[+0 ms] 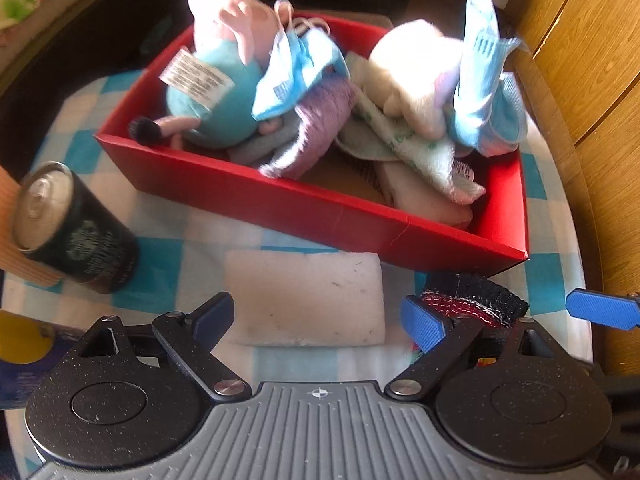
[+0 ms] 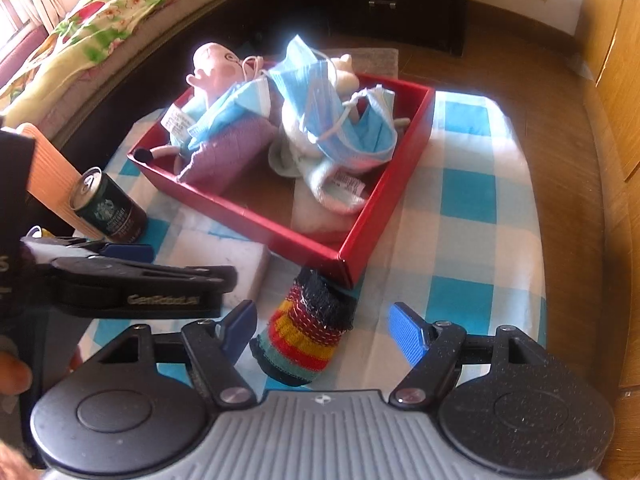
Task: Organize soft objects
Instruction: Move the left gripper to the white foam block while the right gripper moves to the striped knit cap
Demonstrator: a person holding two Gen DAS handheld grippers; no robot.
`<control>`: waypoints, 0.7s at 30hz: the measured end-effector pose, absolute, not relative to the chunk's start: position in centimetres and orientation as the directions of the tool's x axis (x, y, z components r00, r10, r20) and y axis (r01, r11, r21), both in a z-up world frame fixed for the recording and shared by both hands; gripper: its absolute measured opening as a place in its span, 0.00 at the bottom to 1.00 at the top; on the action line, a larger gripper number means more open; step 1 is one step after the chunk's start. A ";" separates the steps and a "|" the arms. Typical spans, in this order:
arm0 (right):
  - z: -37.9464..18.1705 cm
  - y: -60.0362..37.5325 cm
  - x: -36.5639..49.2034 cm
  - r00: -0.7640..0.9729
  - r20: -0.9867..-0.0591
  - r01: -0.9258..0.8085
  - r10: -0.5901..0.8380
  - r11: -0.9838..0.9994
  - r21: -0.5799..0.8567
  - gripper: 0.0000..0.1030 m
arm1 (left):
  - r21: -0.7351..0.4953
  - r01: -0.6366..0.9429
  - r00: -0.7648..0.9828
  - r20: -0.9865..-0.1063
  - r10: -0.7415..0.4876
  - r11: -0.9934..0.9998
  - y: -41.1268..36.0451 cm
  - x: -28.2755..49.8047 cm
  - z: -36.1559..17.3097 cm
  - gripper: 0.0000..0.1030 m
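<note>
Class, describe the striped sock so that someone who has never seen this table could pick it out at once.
Find the red box of soft things on the blue-checked cloth. Just outside its nearest corner, the sock lies on the cloth between the open fingers of the right gripper, right of a plain white sponge. Only it has red, yellow and teal stripes with a dark cuff.

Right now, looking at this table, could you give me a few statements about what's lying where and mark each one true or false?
1. The striped sock lies outside the red box. True.
2. The white sponge is inside the box. False: it lies on the checked cloth in front of it.
3. The right gripper is clamped on the sock. False: its jaws stand open either side of it.
4. The dark can stands upright beside the box. True.
5. The pink plush toy sits in the box. True.
</note>
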State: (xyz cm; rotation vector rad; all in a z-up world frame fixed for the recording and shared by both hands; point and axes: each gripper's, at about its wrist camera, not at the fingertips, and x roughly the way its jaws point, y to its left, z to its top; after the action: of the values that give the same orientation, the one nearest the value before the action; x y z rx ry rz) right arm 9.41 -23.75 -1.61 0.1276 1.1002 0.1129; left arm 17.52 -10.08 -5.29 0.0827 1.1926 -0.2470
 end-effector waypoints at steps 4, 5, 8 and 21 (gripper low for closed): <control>-2.5 -24.0 9.6 0.427 -0.893 -0.024 0.139 0.989 0.143 0.50 | -0.053 0.227 0.337 -0.933 -0.129 0.973 -10.7 18.0 -6.3 0.86; -2.7 -24.2 9.6 0.423 -0.895 -0.018 0.138 0.989 0.145 0.50 | -0.052 0.228 0.338 -0.932 -0.129 0.972 -10.8 18.1 -6.5 0.86; -3.0 -24.7 9.6 0.415 -0.899 -0.004 0.137 0.989 0.148 0.51 | -0.032 0.226 0.345 -0.932 -0.111 0.974 -11.0 18.2 -6.8 0.88; -3.1 -25.0 9.7 0.415 -0.899 0.006 0.141 0.987 0.158 0.51 | 0.023 0.136 0.350 -0.936 -0.027 0.991 -9.3 19.0 -8.0 0.71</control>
State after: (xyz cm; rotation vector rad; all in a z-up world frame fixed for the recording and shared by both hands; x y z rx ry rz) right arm 9.71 -25.03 -3.08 0.1440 1.1411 0.0856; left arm 18.97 -9.29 -8.05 0.1022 1.2091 -0.1053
